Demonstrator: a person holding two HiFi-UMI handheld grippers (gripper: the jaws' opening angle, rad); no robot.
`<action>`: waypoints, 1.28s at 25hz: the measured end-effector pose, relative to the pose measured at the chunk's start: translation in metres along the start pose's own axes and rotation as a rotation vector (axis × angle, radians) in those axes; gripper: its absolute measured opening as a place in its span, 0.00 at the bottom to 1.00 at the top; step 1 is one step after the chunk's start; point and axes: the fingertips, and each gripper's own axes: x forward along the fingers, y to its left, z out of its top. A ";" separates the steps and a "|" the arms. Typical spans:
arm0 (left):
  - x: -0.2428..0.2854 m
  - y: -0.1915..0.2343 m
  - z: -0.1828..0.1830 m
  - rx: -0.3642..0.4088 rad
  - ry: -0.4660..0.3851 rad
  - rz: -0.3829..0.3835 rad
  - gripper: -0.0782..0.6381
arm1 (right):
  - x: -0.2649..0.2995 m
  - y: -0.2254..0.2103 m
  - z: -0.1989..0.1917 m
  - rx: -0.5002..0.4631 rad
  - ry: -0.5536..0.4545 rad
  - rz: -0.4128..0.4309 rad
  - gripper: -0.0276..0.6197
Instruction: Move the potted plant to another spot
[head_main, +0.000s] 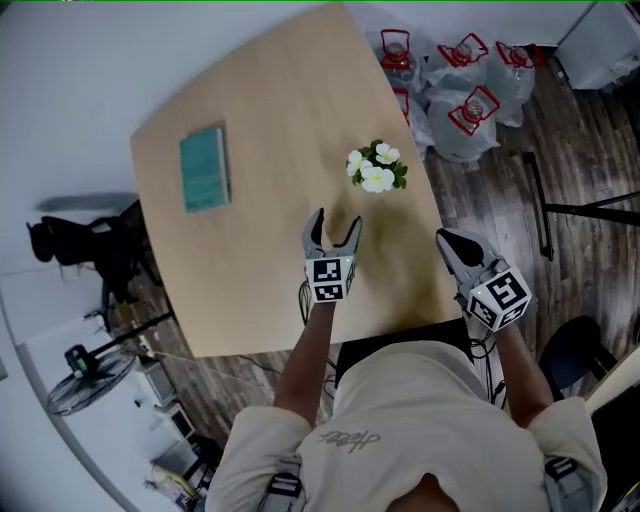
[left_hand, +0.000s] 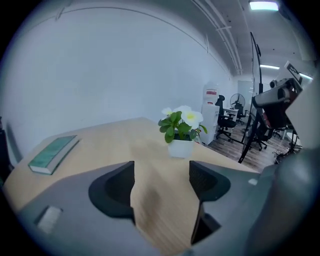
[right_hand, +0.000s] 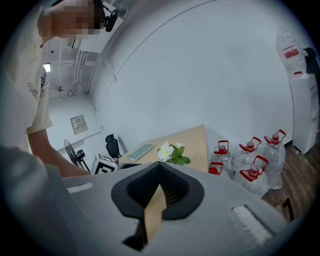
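Observation:
The potted plant (head_main: 376, 168), white flowers and green leaves in a small white pot (left_hand: 180, 148), stands upright near the right edge of the light wooden table (head_main: 270, 120). My left gripper (head_main: 335, 222) hovers over the table just short of the plant and points at it. Its jaws are open with only bare tabletop between them (left_hand: 162, 170). My right gripper (head_main: 447, 238) is at the table's right edge, nearer the person than the plant. Its tips meet, shut with nothing held (right_hand: 160, 167). The plant (right_hand: 172, 152) shows beyond them.
A teal book (head_main: 204, 168) lies on the table's left part. Several water bottles with red handles (head_main: 460, 80) stand on the floor beyond the table's right edge. A black office chair (head_main: 90, 250) and a floor fan (head_main: 85, 378) are left of the table.

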 end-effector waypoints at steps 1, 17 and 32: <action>-0.010 0.006 -0.002 -0.006 0.001 0.012 0.61 | 0.006 0.005 0.000 -0.003 -0.004 0.009 0.05; -0.137 0.079 -0.002 -0.088 -0.058 0.184 0.13 | 0.045 0.104 0.023 -0.088 -0.059 0.104 0.05; -0.229 0.116 0.023 -0.165 -0.170 0.141 0.13 | 0.041 0.171 0.069 -0.166 -0.183 0.094 0.05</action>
